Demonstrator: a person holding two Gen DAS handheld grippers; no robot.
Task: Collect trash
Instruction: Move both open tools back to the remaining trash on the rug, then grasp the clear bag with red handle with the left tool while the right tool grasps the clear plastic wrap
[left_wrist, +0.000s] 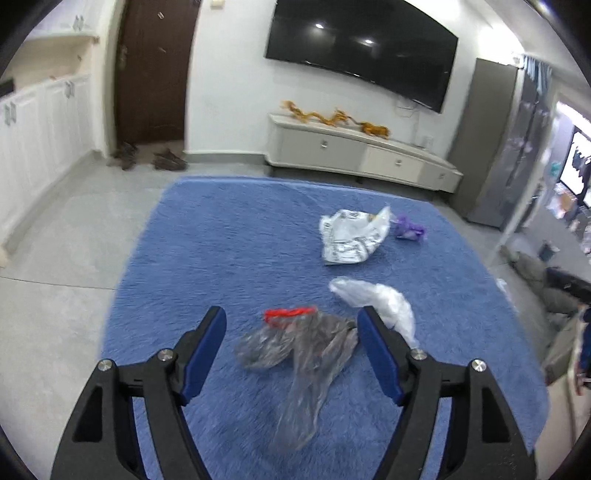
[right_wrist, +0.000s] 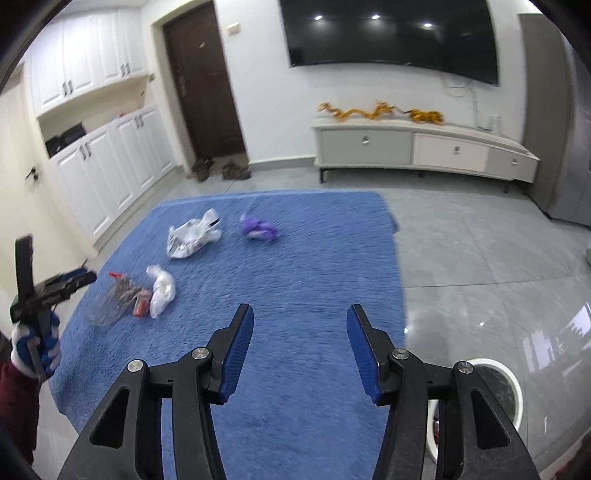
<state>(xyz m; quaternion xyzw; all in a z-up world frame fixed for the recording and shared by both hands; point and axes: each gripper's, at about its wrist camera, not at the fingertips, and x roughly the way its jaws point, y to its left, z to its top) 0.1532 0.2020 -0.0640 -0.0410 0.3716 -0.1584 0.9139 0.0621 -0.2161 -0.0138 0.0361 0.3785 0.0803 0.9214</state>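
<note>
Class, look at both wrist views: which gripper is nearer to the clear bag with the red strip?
Left. The left gripper hangs open right over the clear bag, fingers either side. The right gripper is open over bare blue rug, well off to the bag's side.

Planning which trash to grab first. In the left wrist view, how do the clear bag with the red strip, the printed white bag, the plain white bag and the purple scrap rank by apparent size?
Largest to smallest, as seen:
1. Clear bag with the red strip, though it lies nearest the camera
2. Printed white bag
3. Plain white bag, close to the printed one, so unsure
4. Purple scrap
</note>
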